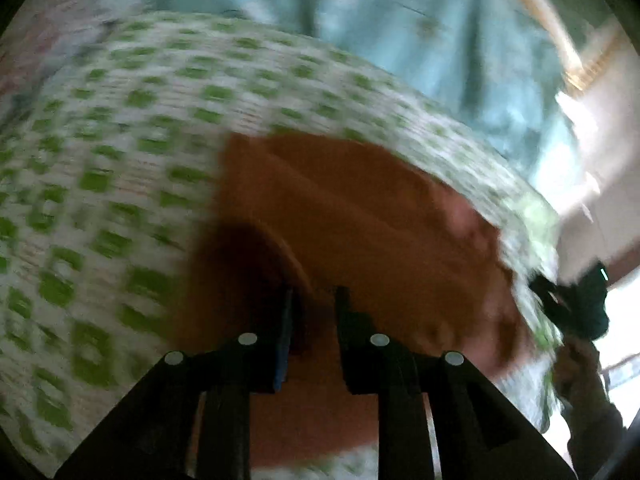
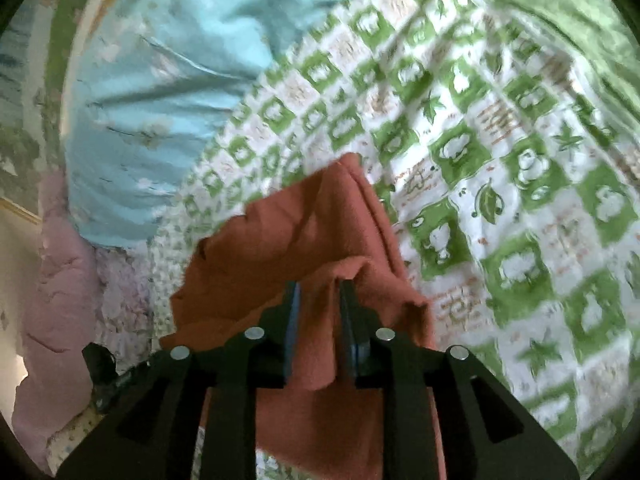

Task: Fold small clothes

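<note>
A small rust-orange garment (image 1: 360, 232) lies on a bed sheet with a green and white check print (image 1: 120, 160). The left wrist view is blurred. My left gripper (image 1: 314, 292) is shut on a fold of the orange garment, its fingers close together with cloth between them. In the right wrist view the same garment (image 2: 304, 232) hangs bunched and lifted off the sheet (image 2: 500, 200). My right gripper (image 2: 320, 286) is shut on its edge, with cloth draped between the fingers. The right gripper also shows at the left wrist view's right edge (image 1: 576, 300).
A light blue floral quilt (image 2: 168, 88) lies at the far side of the bed, also in the left wrist view (image 1: 400, 20). A pink cloth (image 2: 60, 280) sits at the bed's left edge. A green cover (image 2: 560, 0) lies at the top right.
</note>
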